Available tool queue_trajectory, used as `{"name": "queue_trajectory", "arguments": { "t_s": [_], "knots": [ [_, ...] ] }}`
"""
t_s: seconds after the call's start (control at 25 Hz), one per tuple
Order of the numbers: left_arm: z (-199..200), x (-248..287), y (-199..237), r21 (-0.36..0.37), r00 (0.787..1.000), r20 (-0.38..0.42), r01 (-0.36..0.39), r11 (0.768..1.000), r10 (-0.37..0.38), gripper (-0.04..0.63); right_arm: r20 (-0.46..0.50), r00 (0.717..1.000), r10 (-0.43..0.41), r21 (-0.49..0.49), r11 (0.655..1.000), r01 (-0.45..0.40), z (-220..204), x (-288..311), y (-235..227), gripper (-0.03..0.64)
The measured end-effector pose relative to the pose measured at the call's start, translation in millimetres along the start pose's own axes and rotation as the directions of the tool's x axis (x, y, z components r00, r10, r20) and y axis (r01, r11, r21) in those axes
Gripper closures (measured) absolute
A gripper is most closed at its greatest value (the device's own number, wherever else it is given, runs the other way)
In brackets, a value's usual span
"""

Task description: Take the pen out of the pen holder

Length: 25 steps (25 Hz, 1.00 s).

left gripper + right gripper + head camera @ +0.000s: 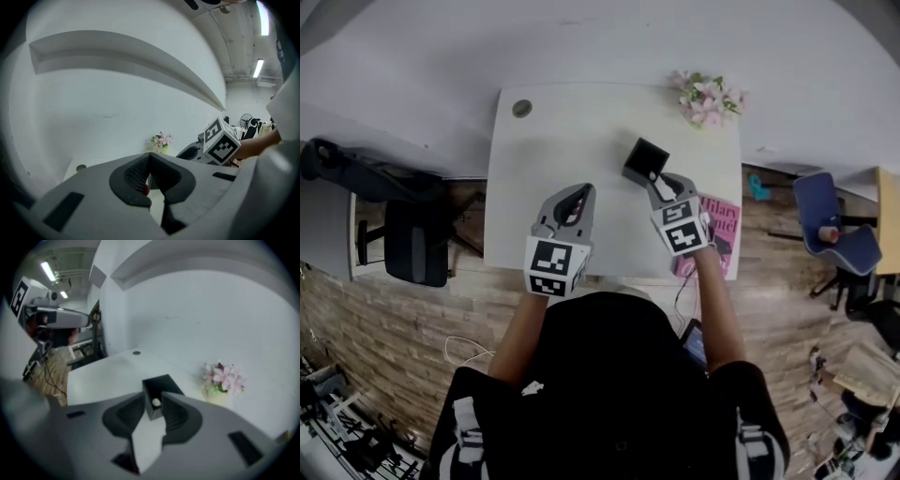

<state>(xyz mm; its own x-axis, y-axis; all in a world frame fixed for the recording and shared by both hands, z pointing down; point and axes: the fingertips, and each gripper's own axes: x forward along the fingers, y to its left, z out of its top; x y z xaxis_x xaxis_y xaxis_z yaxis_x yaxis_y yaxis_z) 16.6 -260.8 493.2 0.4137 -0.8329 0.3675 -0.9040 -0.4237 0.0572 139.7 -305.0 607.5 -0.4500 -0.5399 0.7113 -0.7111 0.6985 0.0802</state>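
Pen (156, 402) sits between the right gripper's (154, 397) parted fingers (177, 414).

White table (581, 141), and a black pen holder (645, 159) sits on it. Beyond the pen holder, pink flowers (709, 98) at the corner. Nearer than it, a pink magazine (719, 230) at the edge. Far to its left, a round cable hole (521, 109).

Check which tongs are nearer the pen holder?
Right. The right tongs sit at the pen holder's near edge, jaws apart. The left tongs hang over bare desk, off to its left.
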Motion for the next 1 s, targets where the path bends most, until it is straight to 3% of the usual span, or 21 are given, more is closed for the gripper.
{"name": "queue_trajectory", "arguments": {
  "t_s": [0.32,1.0],
  "knots": [
    [3,7,4,-0.033,0.999,-0.005,0.054,0.998,-0.054,0.575,-0.076,0.997,-0.001,0.026,1.0,0.003,-11,27,-6,0.499],
    [-6,16,25,-0.039,0.995,-0.034,0.093,0.995,-0.094,0.575,-0.159,0.987,-0.021,0.092,0.995,0.036,-24,37,-8,0.529]
  ]
}}
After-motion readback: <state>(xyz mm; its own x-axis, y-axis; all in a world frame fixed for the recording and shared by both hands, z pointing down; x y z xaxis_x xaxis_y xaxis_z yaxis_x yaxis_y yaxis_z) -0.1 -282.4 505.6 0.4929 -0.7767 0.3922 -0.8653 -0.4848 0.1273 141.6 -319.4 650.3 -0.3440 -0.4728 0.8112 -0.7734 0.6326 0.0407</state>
